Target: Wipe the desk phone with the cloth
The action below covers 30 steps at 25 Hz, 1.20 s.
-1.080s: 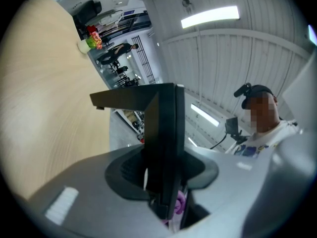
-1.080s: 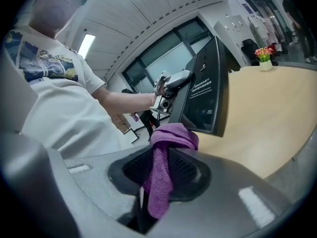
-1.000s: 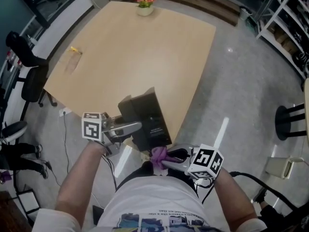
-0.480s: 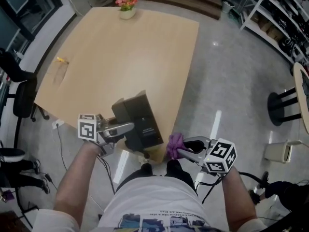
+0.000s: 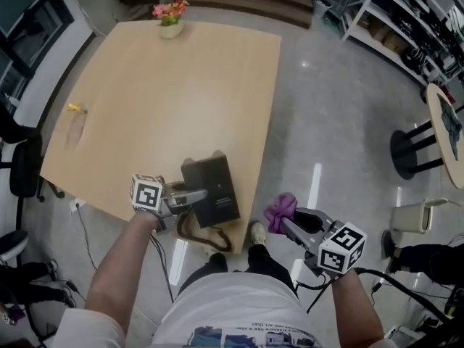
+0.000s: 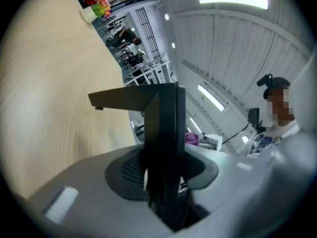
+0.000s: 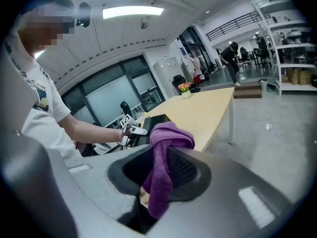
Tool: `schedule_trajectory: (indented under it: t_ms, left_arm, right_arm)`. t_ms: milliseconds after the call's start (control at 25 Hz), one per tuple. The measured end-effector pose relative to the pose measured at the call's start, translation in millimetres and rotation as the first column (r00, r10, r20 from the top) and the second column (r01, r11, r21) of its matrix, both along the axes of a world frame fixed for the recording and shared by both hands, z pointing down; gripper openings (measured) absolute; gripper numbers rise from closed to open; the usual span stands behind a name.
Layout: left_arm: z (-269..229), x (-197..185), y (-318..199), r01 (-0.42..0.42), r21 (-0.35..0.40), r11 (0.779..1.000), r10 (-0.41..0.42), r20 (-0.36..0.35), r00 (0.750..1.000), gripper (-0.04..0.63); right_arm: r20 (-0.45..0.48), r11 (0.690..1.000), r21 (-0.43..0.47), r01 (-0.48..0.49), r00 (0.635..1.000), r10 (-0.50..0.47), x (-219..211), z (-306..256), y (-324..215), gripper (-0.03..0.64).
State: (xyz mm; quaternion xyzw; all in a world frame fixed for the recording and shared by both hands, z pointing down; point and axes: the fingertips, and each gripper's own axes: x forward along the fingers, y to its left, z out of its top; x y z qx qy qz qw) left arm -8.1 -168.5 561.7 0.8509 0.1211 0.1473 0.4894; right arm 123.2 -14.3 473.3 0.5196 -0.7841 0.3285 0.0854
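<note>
From the head view: clamping a black boxy desk phone [image 5: 212, 191] in the left tongs [image 5: 201, 193] at the near edge of a pale wooden counter [image 5: 167, 100]; cannot tell whether resting on it. Dangling a dark coiled cord [image 5: 197, 235] below that edge. Off the counter, pinching a bunched purple cloth [image 5: 280, 206] in the right tongs [image 5: 288, 221], well apart from the phone. At the counter's far edge, a small pale pot [image 5: 171, 29] holding pink and red flowers. Left of the counter a black office chair [image 5: 25, 172]; far right, metal shelving [image 5: 406, 27]. Along the left tongs: clenched on the phone's dark edge, blocking the middle; counter and pot off left. Along the right tongs: clenched on the cloth, bunched above the pads; beyond it the phone, counter, flowers and a distant person [image 7: 232, 57].
</note>
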Motion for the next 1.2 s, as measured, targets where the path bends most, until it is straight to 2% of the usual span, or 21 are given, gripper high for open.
schedule_trajectory:
  t_ms: [280, 560, 720, 960, 1080, 1200]
  left_arm:
    - [37.8, 9.9, -4.3, -0.052, -0.007, 0.999, 0.052, 0.070, 0.996, 0.179]
    - [45.7, 11.8, -3.4, -0.068, -0.019, 0.997, 0.069, 0.075, 0.995, 0.178]
    - [49.2, 12.9, -1.7, -0.054, -0.058, 0.997, 0.059, 0.096, 0.994, 0.178]
    - [55.4, 15.3, -2.2, -0.061, -0.076, 0.995, 0.073, 0.165, 0.984, 0.183]
    - [63.0, 14.2, -1.1, -0.068, -0.064, 0.996, 0.081, 0.230, 0.970, 0.192]
    - [65.4, 15.1, -3.3, -0.052, -0.043, 0.998, 0.061, 0.253, 0.965, 0.203]
  right_arm:
    - [-0.027, 0.999, -0.023, -0.032, 0.999, 0.031, -4.9, -10.5, 6.0, 0.091]
    - [-0.033, 0.999, -0.046, -0.026, 0.999, 0.025, -20.6, -15.0, 1.3, 0.091]
    - [-0.035, 0.999, -0.042, -0.019, 0.999, 0.017, -25.1, -20.4, -2.8, 0.091]
    - [-0.047, 1.000, -0.021, -0.005, 0.999, 0.004, -34.6, -29.0, -7.2, 0.091]
    - [-0.055, 1.000, -0.012, 0.002, 0.998, -0.002, -40.2, -29.2, -8.2, 0.091]
    - [-0.063, 1.000, -0.007, 0.006, 0.998, -0.006, -45.0, -29.1, -7.8, 0.091]
